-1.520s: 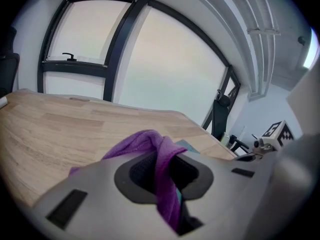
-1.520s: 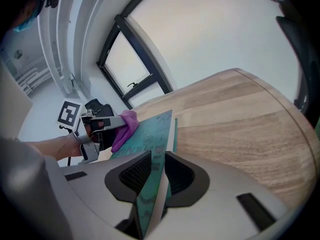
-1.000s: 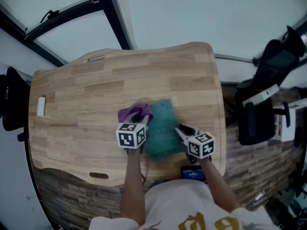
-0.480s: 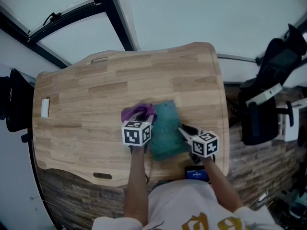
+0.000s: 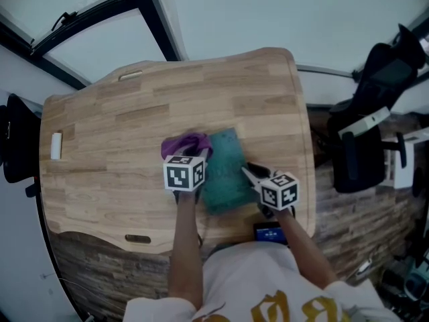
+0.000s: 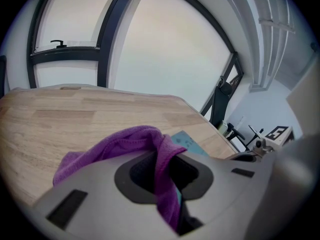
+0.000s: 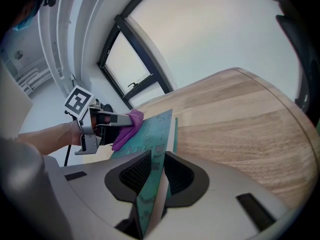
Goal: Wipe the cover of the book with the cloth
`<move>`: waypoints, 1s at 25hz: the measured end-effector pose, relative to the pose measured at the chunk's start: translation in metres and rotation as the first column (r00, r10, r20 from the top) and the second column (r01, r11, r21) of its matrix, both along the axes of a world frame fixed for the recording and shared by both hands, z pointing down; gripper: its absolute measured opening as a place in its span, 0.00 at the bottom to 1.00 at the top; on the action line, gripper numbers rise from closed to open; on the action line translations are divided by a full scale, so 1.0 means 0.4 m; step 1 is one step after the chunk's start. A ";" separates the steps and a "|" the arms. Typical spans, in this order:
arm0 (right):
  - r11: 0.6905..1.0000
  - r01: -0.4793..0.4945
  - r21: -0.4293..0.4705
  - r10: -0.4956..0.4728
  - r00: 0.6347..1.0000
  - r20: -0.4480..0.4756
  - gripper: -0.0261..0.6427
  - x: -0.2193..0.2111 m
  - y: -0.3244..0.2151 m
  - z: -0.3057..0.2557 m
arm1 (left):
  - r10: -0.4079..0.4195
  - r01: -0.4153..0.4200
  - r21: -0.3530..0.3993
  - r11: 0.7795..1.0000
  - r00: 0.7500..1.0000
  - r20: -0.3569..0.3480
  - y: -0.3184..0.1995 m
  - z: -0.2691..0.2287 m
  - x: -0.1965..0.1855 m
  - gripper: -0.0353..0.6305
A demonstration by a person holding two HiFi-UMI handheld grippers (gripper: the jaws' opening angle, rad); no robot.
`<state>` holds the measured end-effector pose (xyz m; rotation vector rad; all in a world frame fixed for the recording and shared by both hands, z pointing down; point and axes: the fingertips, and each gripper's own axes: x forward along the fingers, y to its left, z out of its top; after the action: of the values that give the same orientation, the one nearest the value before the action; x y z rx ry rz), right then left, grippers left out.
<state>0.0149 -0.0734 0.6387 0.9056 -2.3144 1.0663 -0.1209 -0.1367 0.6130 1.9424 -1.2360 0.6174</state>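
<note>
Clamping a bunched fold of soft purple cloth [image 6: 112,144] between its dark ribbed pads, the left hand-held gripper [image 6: 167,173] lets the fabric spill in loose folds over its grey jaws. The cloth touches the far left corner of the book [image 5: 225,172]. The right hand-held gripper [image 7: 154,176] is clenched on the book's near right edge; its textured pads pinch the thin teal cover with its faint printed pattern and the pale page edges. The book is a slim rectangle near the front middle of the tabletop [image 5: 114,123], a pale wood-grain slab with rounded corners. A small white block [image 5: 56,146] sits well apart near its left edge. A black chair [image 5: 375,106] stands beside the tabletop's right side.
</note>
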 end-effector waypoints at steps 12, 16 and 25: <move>1.000 0.002 -0.011 -0.001 1.000 0.016 0.14 -0.006 0.003 -0.005 | 0.077 -0.077 -0.010 0.997 0.997 -0.021 -0.020 -0.002 0.083 0.13; 1.000 -0.006 -0.010 0.006 1.000 0.008 0.14 -0.004 0.002 -0.008 | 0.107 -0.107 -0.008 0.994 0.994 -0.026 -0.027 -0.002 0.119 0.13; 1.000 -0.010 -0.016 0.010 1.000 0.013 0.14 -0.004 0.001 -0.007 | 0.163 -0.163 -0.010 0.987 0.986 -0.032 -0.039 -0.002 0.176 0.13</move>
<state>0.0132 -0.0730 0.6360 0.9074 -2.3112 1.0971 -0.0507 -0.1523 0.6120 2.0486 -1.0586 0.6733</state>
